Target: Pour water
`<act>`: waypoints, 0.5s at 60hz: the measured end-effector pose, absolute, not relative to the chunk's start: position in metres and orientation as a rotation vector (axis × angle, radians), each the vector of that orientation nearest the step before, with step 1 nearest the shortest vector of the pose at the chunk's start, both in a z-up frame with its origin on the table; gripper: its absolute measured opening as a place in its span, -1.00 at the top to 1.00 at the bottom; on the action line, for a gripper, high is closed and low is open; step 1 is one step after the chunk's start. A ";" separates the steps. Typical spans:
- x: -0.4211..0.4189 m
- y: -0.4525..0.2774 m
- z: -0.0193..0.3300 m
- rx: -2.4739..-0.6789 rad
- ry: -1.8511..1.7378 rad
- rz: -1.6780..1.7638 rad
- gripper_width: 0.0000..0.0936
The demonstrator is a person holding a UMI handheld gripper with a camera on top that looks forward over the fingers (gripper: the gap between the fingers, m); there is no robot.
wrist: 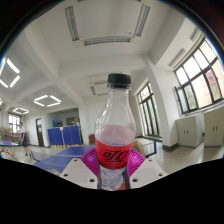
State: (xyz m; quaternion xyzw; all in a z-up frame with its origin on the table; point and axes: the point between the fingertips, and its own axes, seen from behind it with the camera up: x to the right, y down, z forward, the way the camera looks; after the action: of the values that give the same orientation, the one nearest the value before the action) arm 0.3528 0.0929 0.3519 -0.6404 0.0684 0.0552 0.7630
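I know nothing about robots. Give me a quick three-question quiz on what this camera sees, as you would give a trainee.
1. True or false: the cap is off the bottle.
2. What do the tool's fingers press on: A) a cup, B) the bottle, C) nothing?
3. Fill in: the bottle's label is ____.

Key: 1 false, the black cap is on. 2 B. 3 red.

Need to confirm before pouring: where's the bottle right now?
In the gripper view, the bottle stands upright between the fingers, gripped at its red label, raised above the blue tables behind.
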 end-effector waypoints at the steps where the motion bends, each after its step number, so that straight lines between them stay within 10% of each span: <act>1: 0.360 0.072 0.351 -1.419 0.135 0.083 0.34; 20: 0.436 0.122 0.093 -1.808 0.024 -0.183 0.34; 30: 0.437 0.102 0.082 -1.813 0.071 -0.197 0.30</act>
State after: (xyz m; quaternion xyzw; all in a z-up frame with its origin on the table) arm 0.4373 0.1018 0.0823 -0.7859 0.0306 -0.0854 0.6117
